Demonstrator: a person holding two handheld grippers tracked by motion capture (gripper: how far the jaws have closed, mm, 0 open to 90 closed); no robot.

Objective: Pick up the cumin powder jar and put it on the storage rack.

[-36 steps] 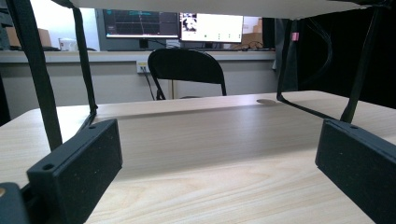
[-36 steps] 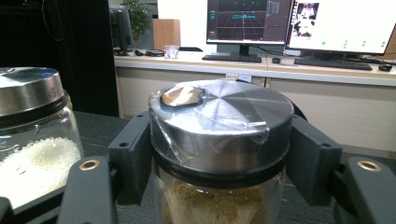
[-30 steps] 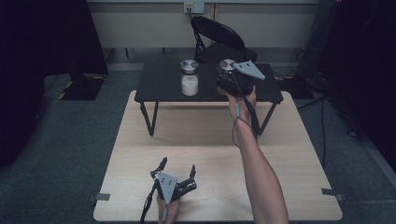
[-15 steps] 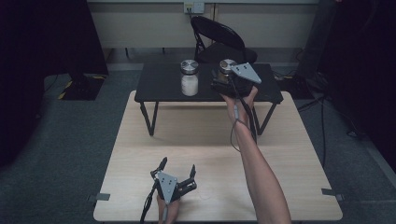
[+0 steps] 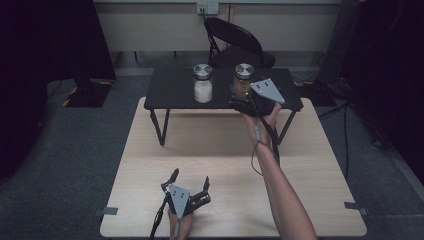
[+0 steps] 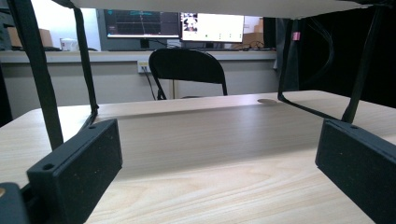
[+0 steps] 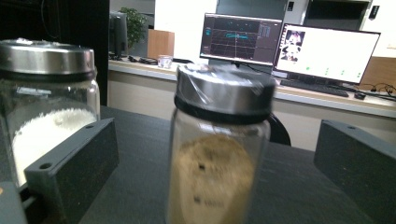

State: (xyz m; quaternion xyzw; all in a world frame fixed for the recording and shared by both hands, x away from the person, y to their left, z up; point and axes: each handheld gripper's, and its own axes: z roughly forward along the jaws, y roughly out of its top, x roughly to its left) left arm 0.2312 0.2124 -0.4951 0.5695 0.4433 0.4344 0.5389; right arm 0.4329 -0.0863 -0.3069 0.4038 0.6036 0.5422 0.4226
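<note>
A glass jar of brown powder [image 5: 244, 80] with a metal lid stands on the small black table [image 5: 170, 95]. A like jar of white powder [image 5: 203, 84] stands to its left. My right gripper [image 5: 240, 100] is just in front of the brown jar, level with it. Its jaws have just been opening and stand wide. In the right gripper view the brown jar [image 7: 219, 149] stands between and just beyond them, untouched, with the white jar [image 7: 46, 116] at the left. My left gripper [image 5: 190, 176] rests open on the wooden table [image 5: 210, 145] with nothing between its pads [image 6: 79, 163].
The black table stands on thin legs at the far half of the wooden table. A black folding chair [image 5: 235, 40] is behind it by the wall. Monitors [image 7: 322, 49] sit on a far counter. Dark curtains flank both sides.
My right hand has drawn back a little toward me from the brown jar, and more of the jar now shows. The left gripper has not moved.
</note>
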